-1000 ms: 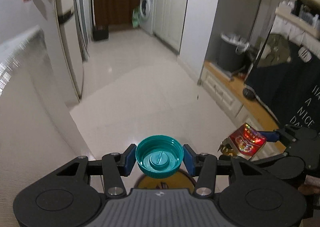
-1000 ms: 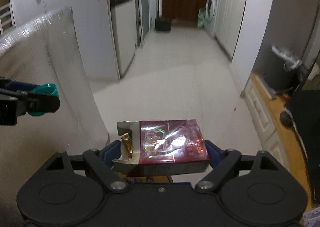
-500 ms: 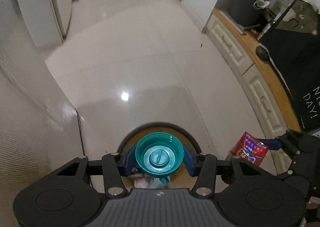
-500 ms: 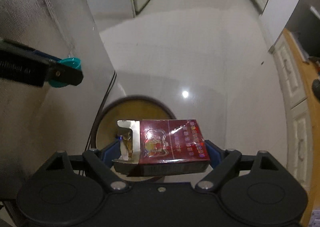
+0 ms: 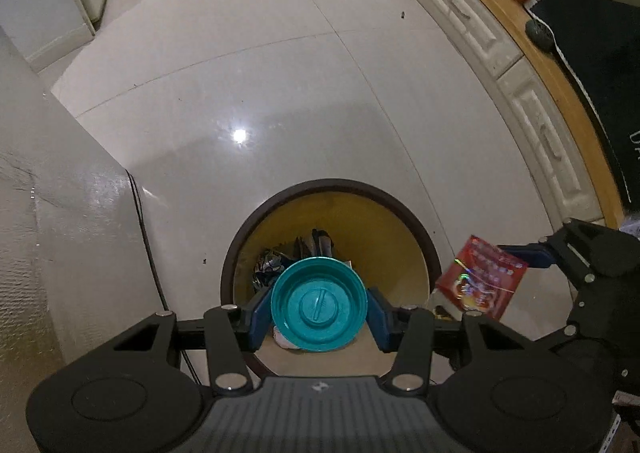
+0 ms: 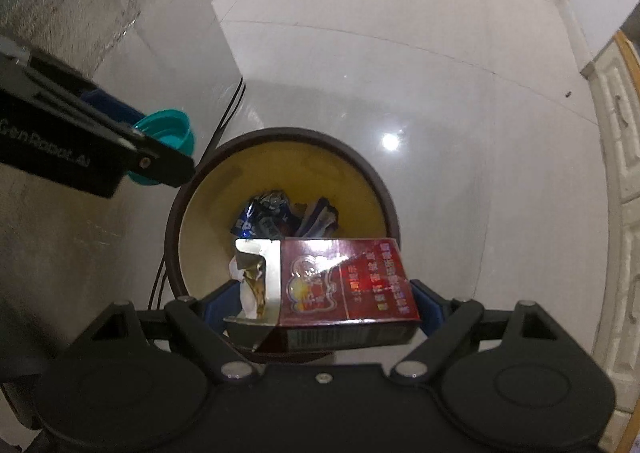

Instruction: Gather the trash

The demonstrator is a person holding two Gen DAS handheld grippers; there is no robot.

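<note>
My left gripper [image 5: 319, 313] is shut on a teal plastic lid [image 5: 319, 303], held flat above the mouth of a round bin [image 5: 328, 186] with a dark rim and yellow inside. My right gripper [image 6: 320, 307] is shut on a red cigarette pack [image 6: 344, 285] with a torn-open silver end, over the near side of the same bin [image 6: 280, 133]. Crumpled wrappers [image 6: 264, 213] lie at the bin's bottom. In the left wrist view the pack [image 5: 480, 277] hangs just right of the rim; in the right wrist view the lid [image 6: 168, 141] hangs left of the rim.
A pale textured wall panel [image 5: 60, 233] stands close on the left, with a thin dark cable [image 5: 148, 237] running down beside the bin. White drawer fronts under a wooden edge [image 5: 532, 109] line the right. Glossy white floor tiles [image 5: 240, 93] stretch beyond the bin.
Both grippers have dropped and tipped downward, from looking along the hallway to looking into the bin, which now fills the middle of each view. Lid and pack stay gripped.
</note>
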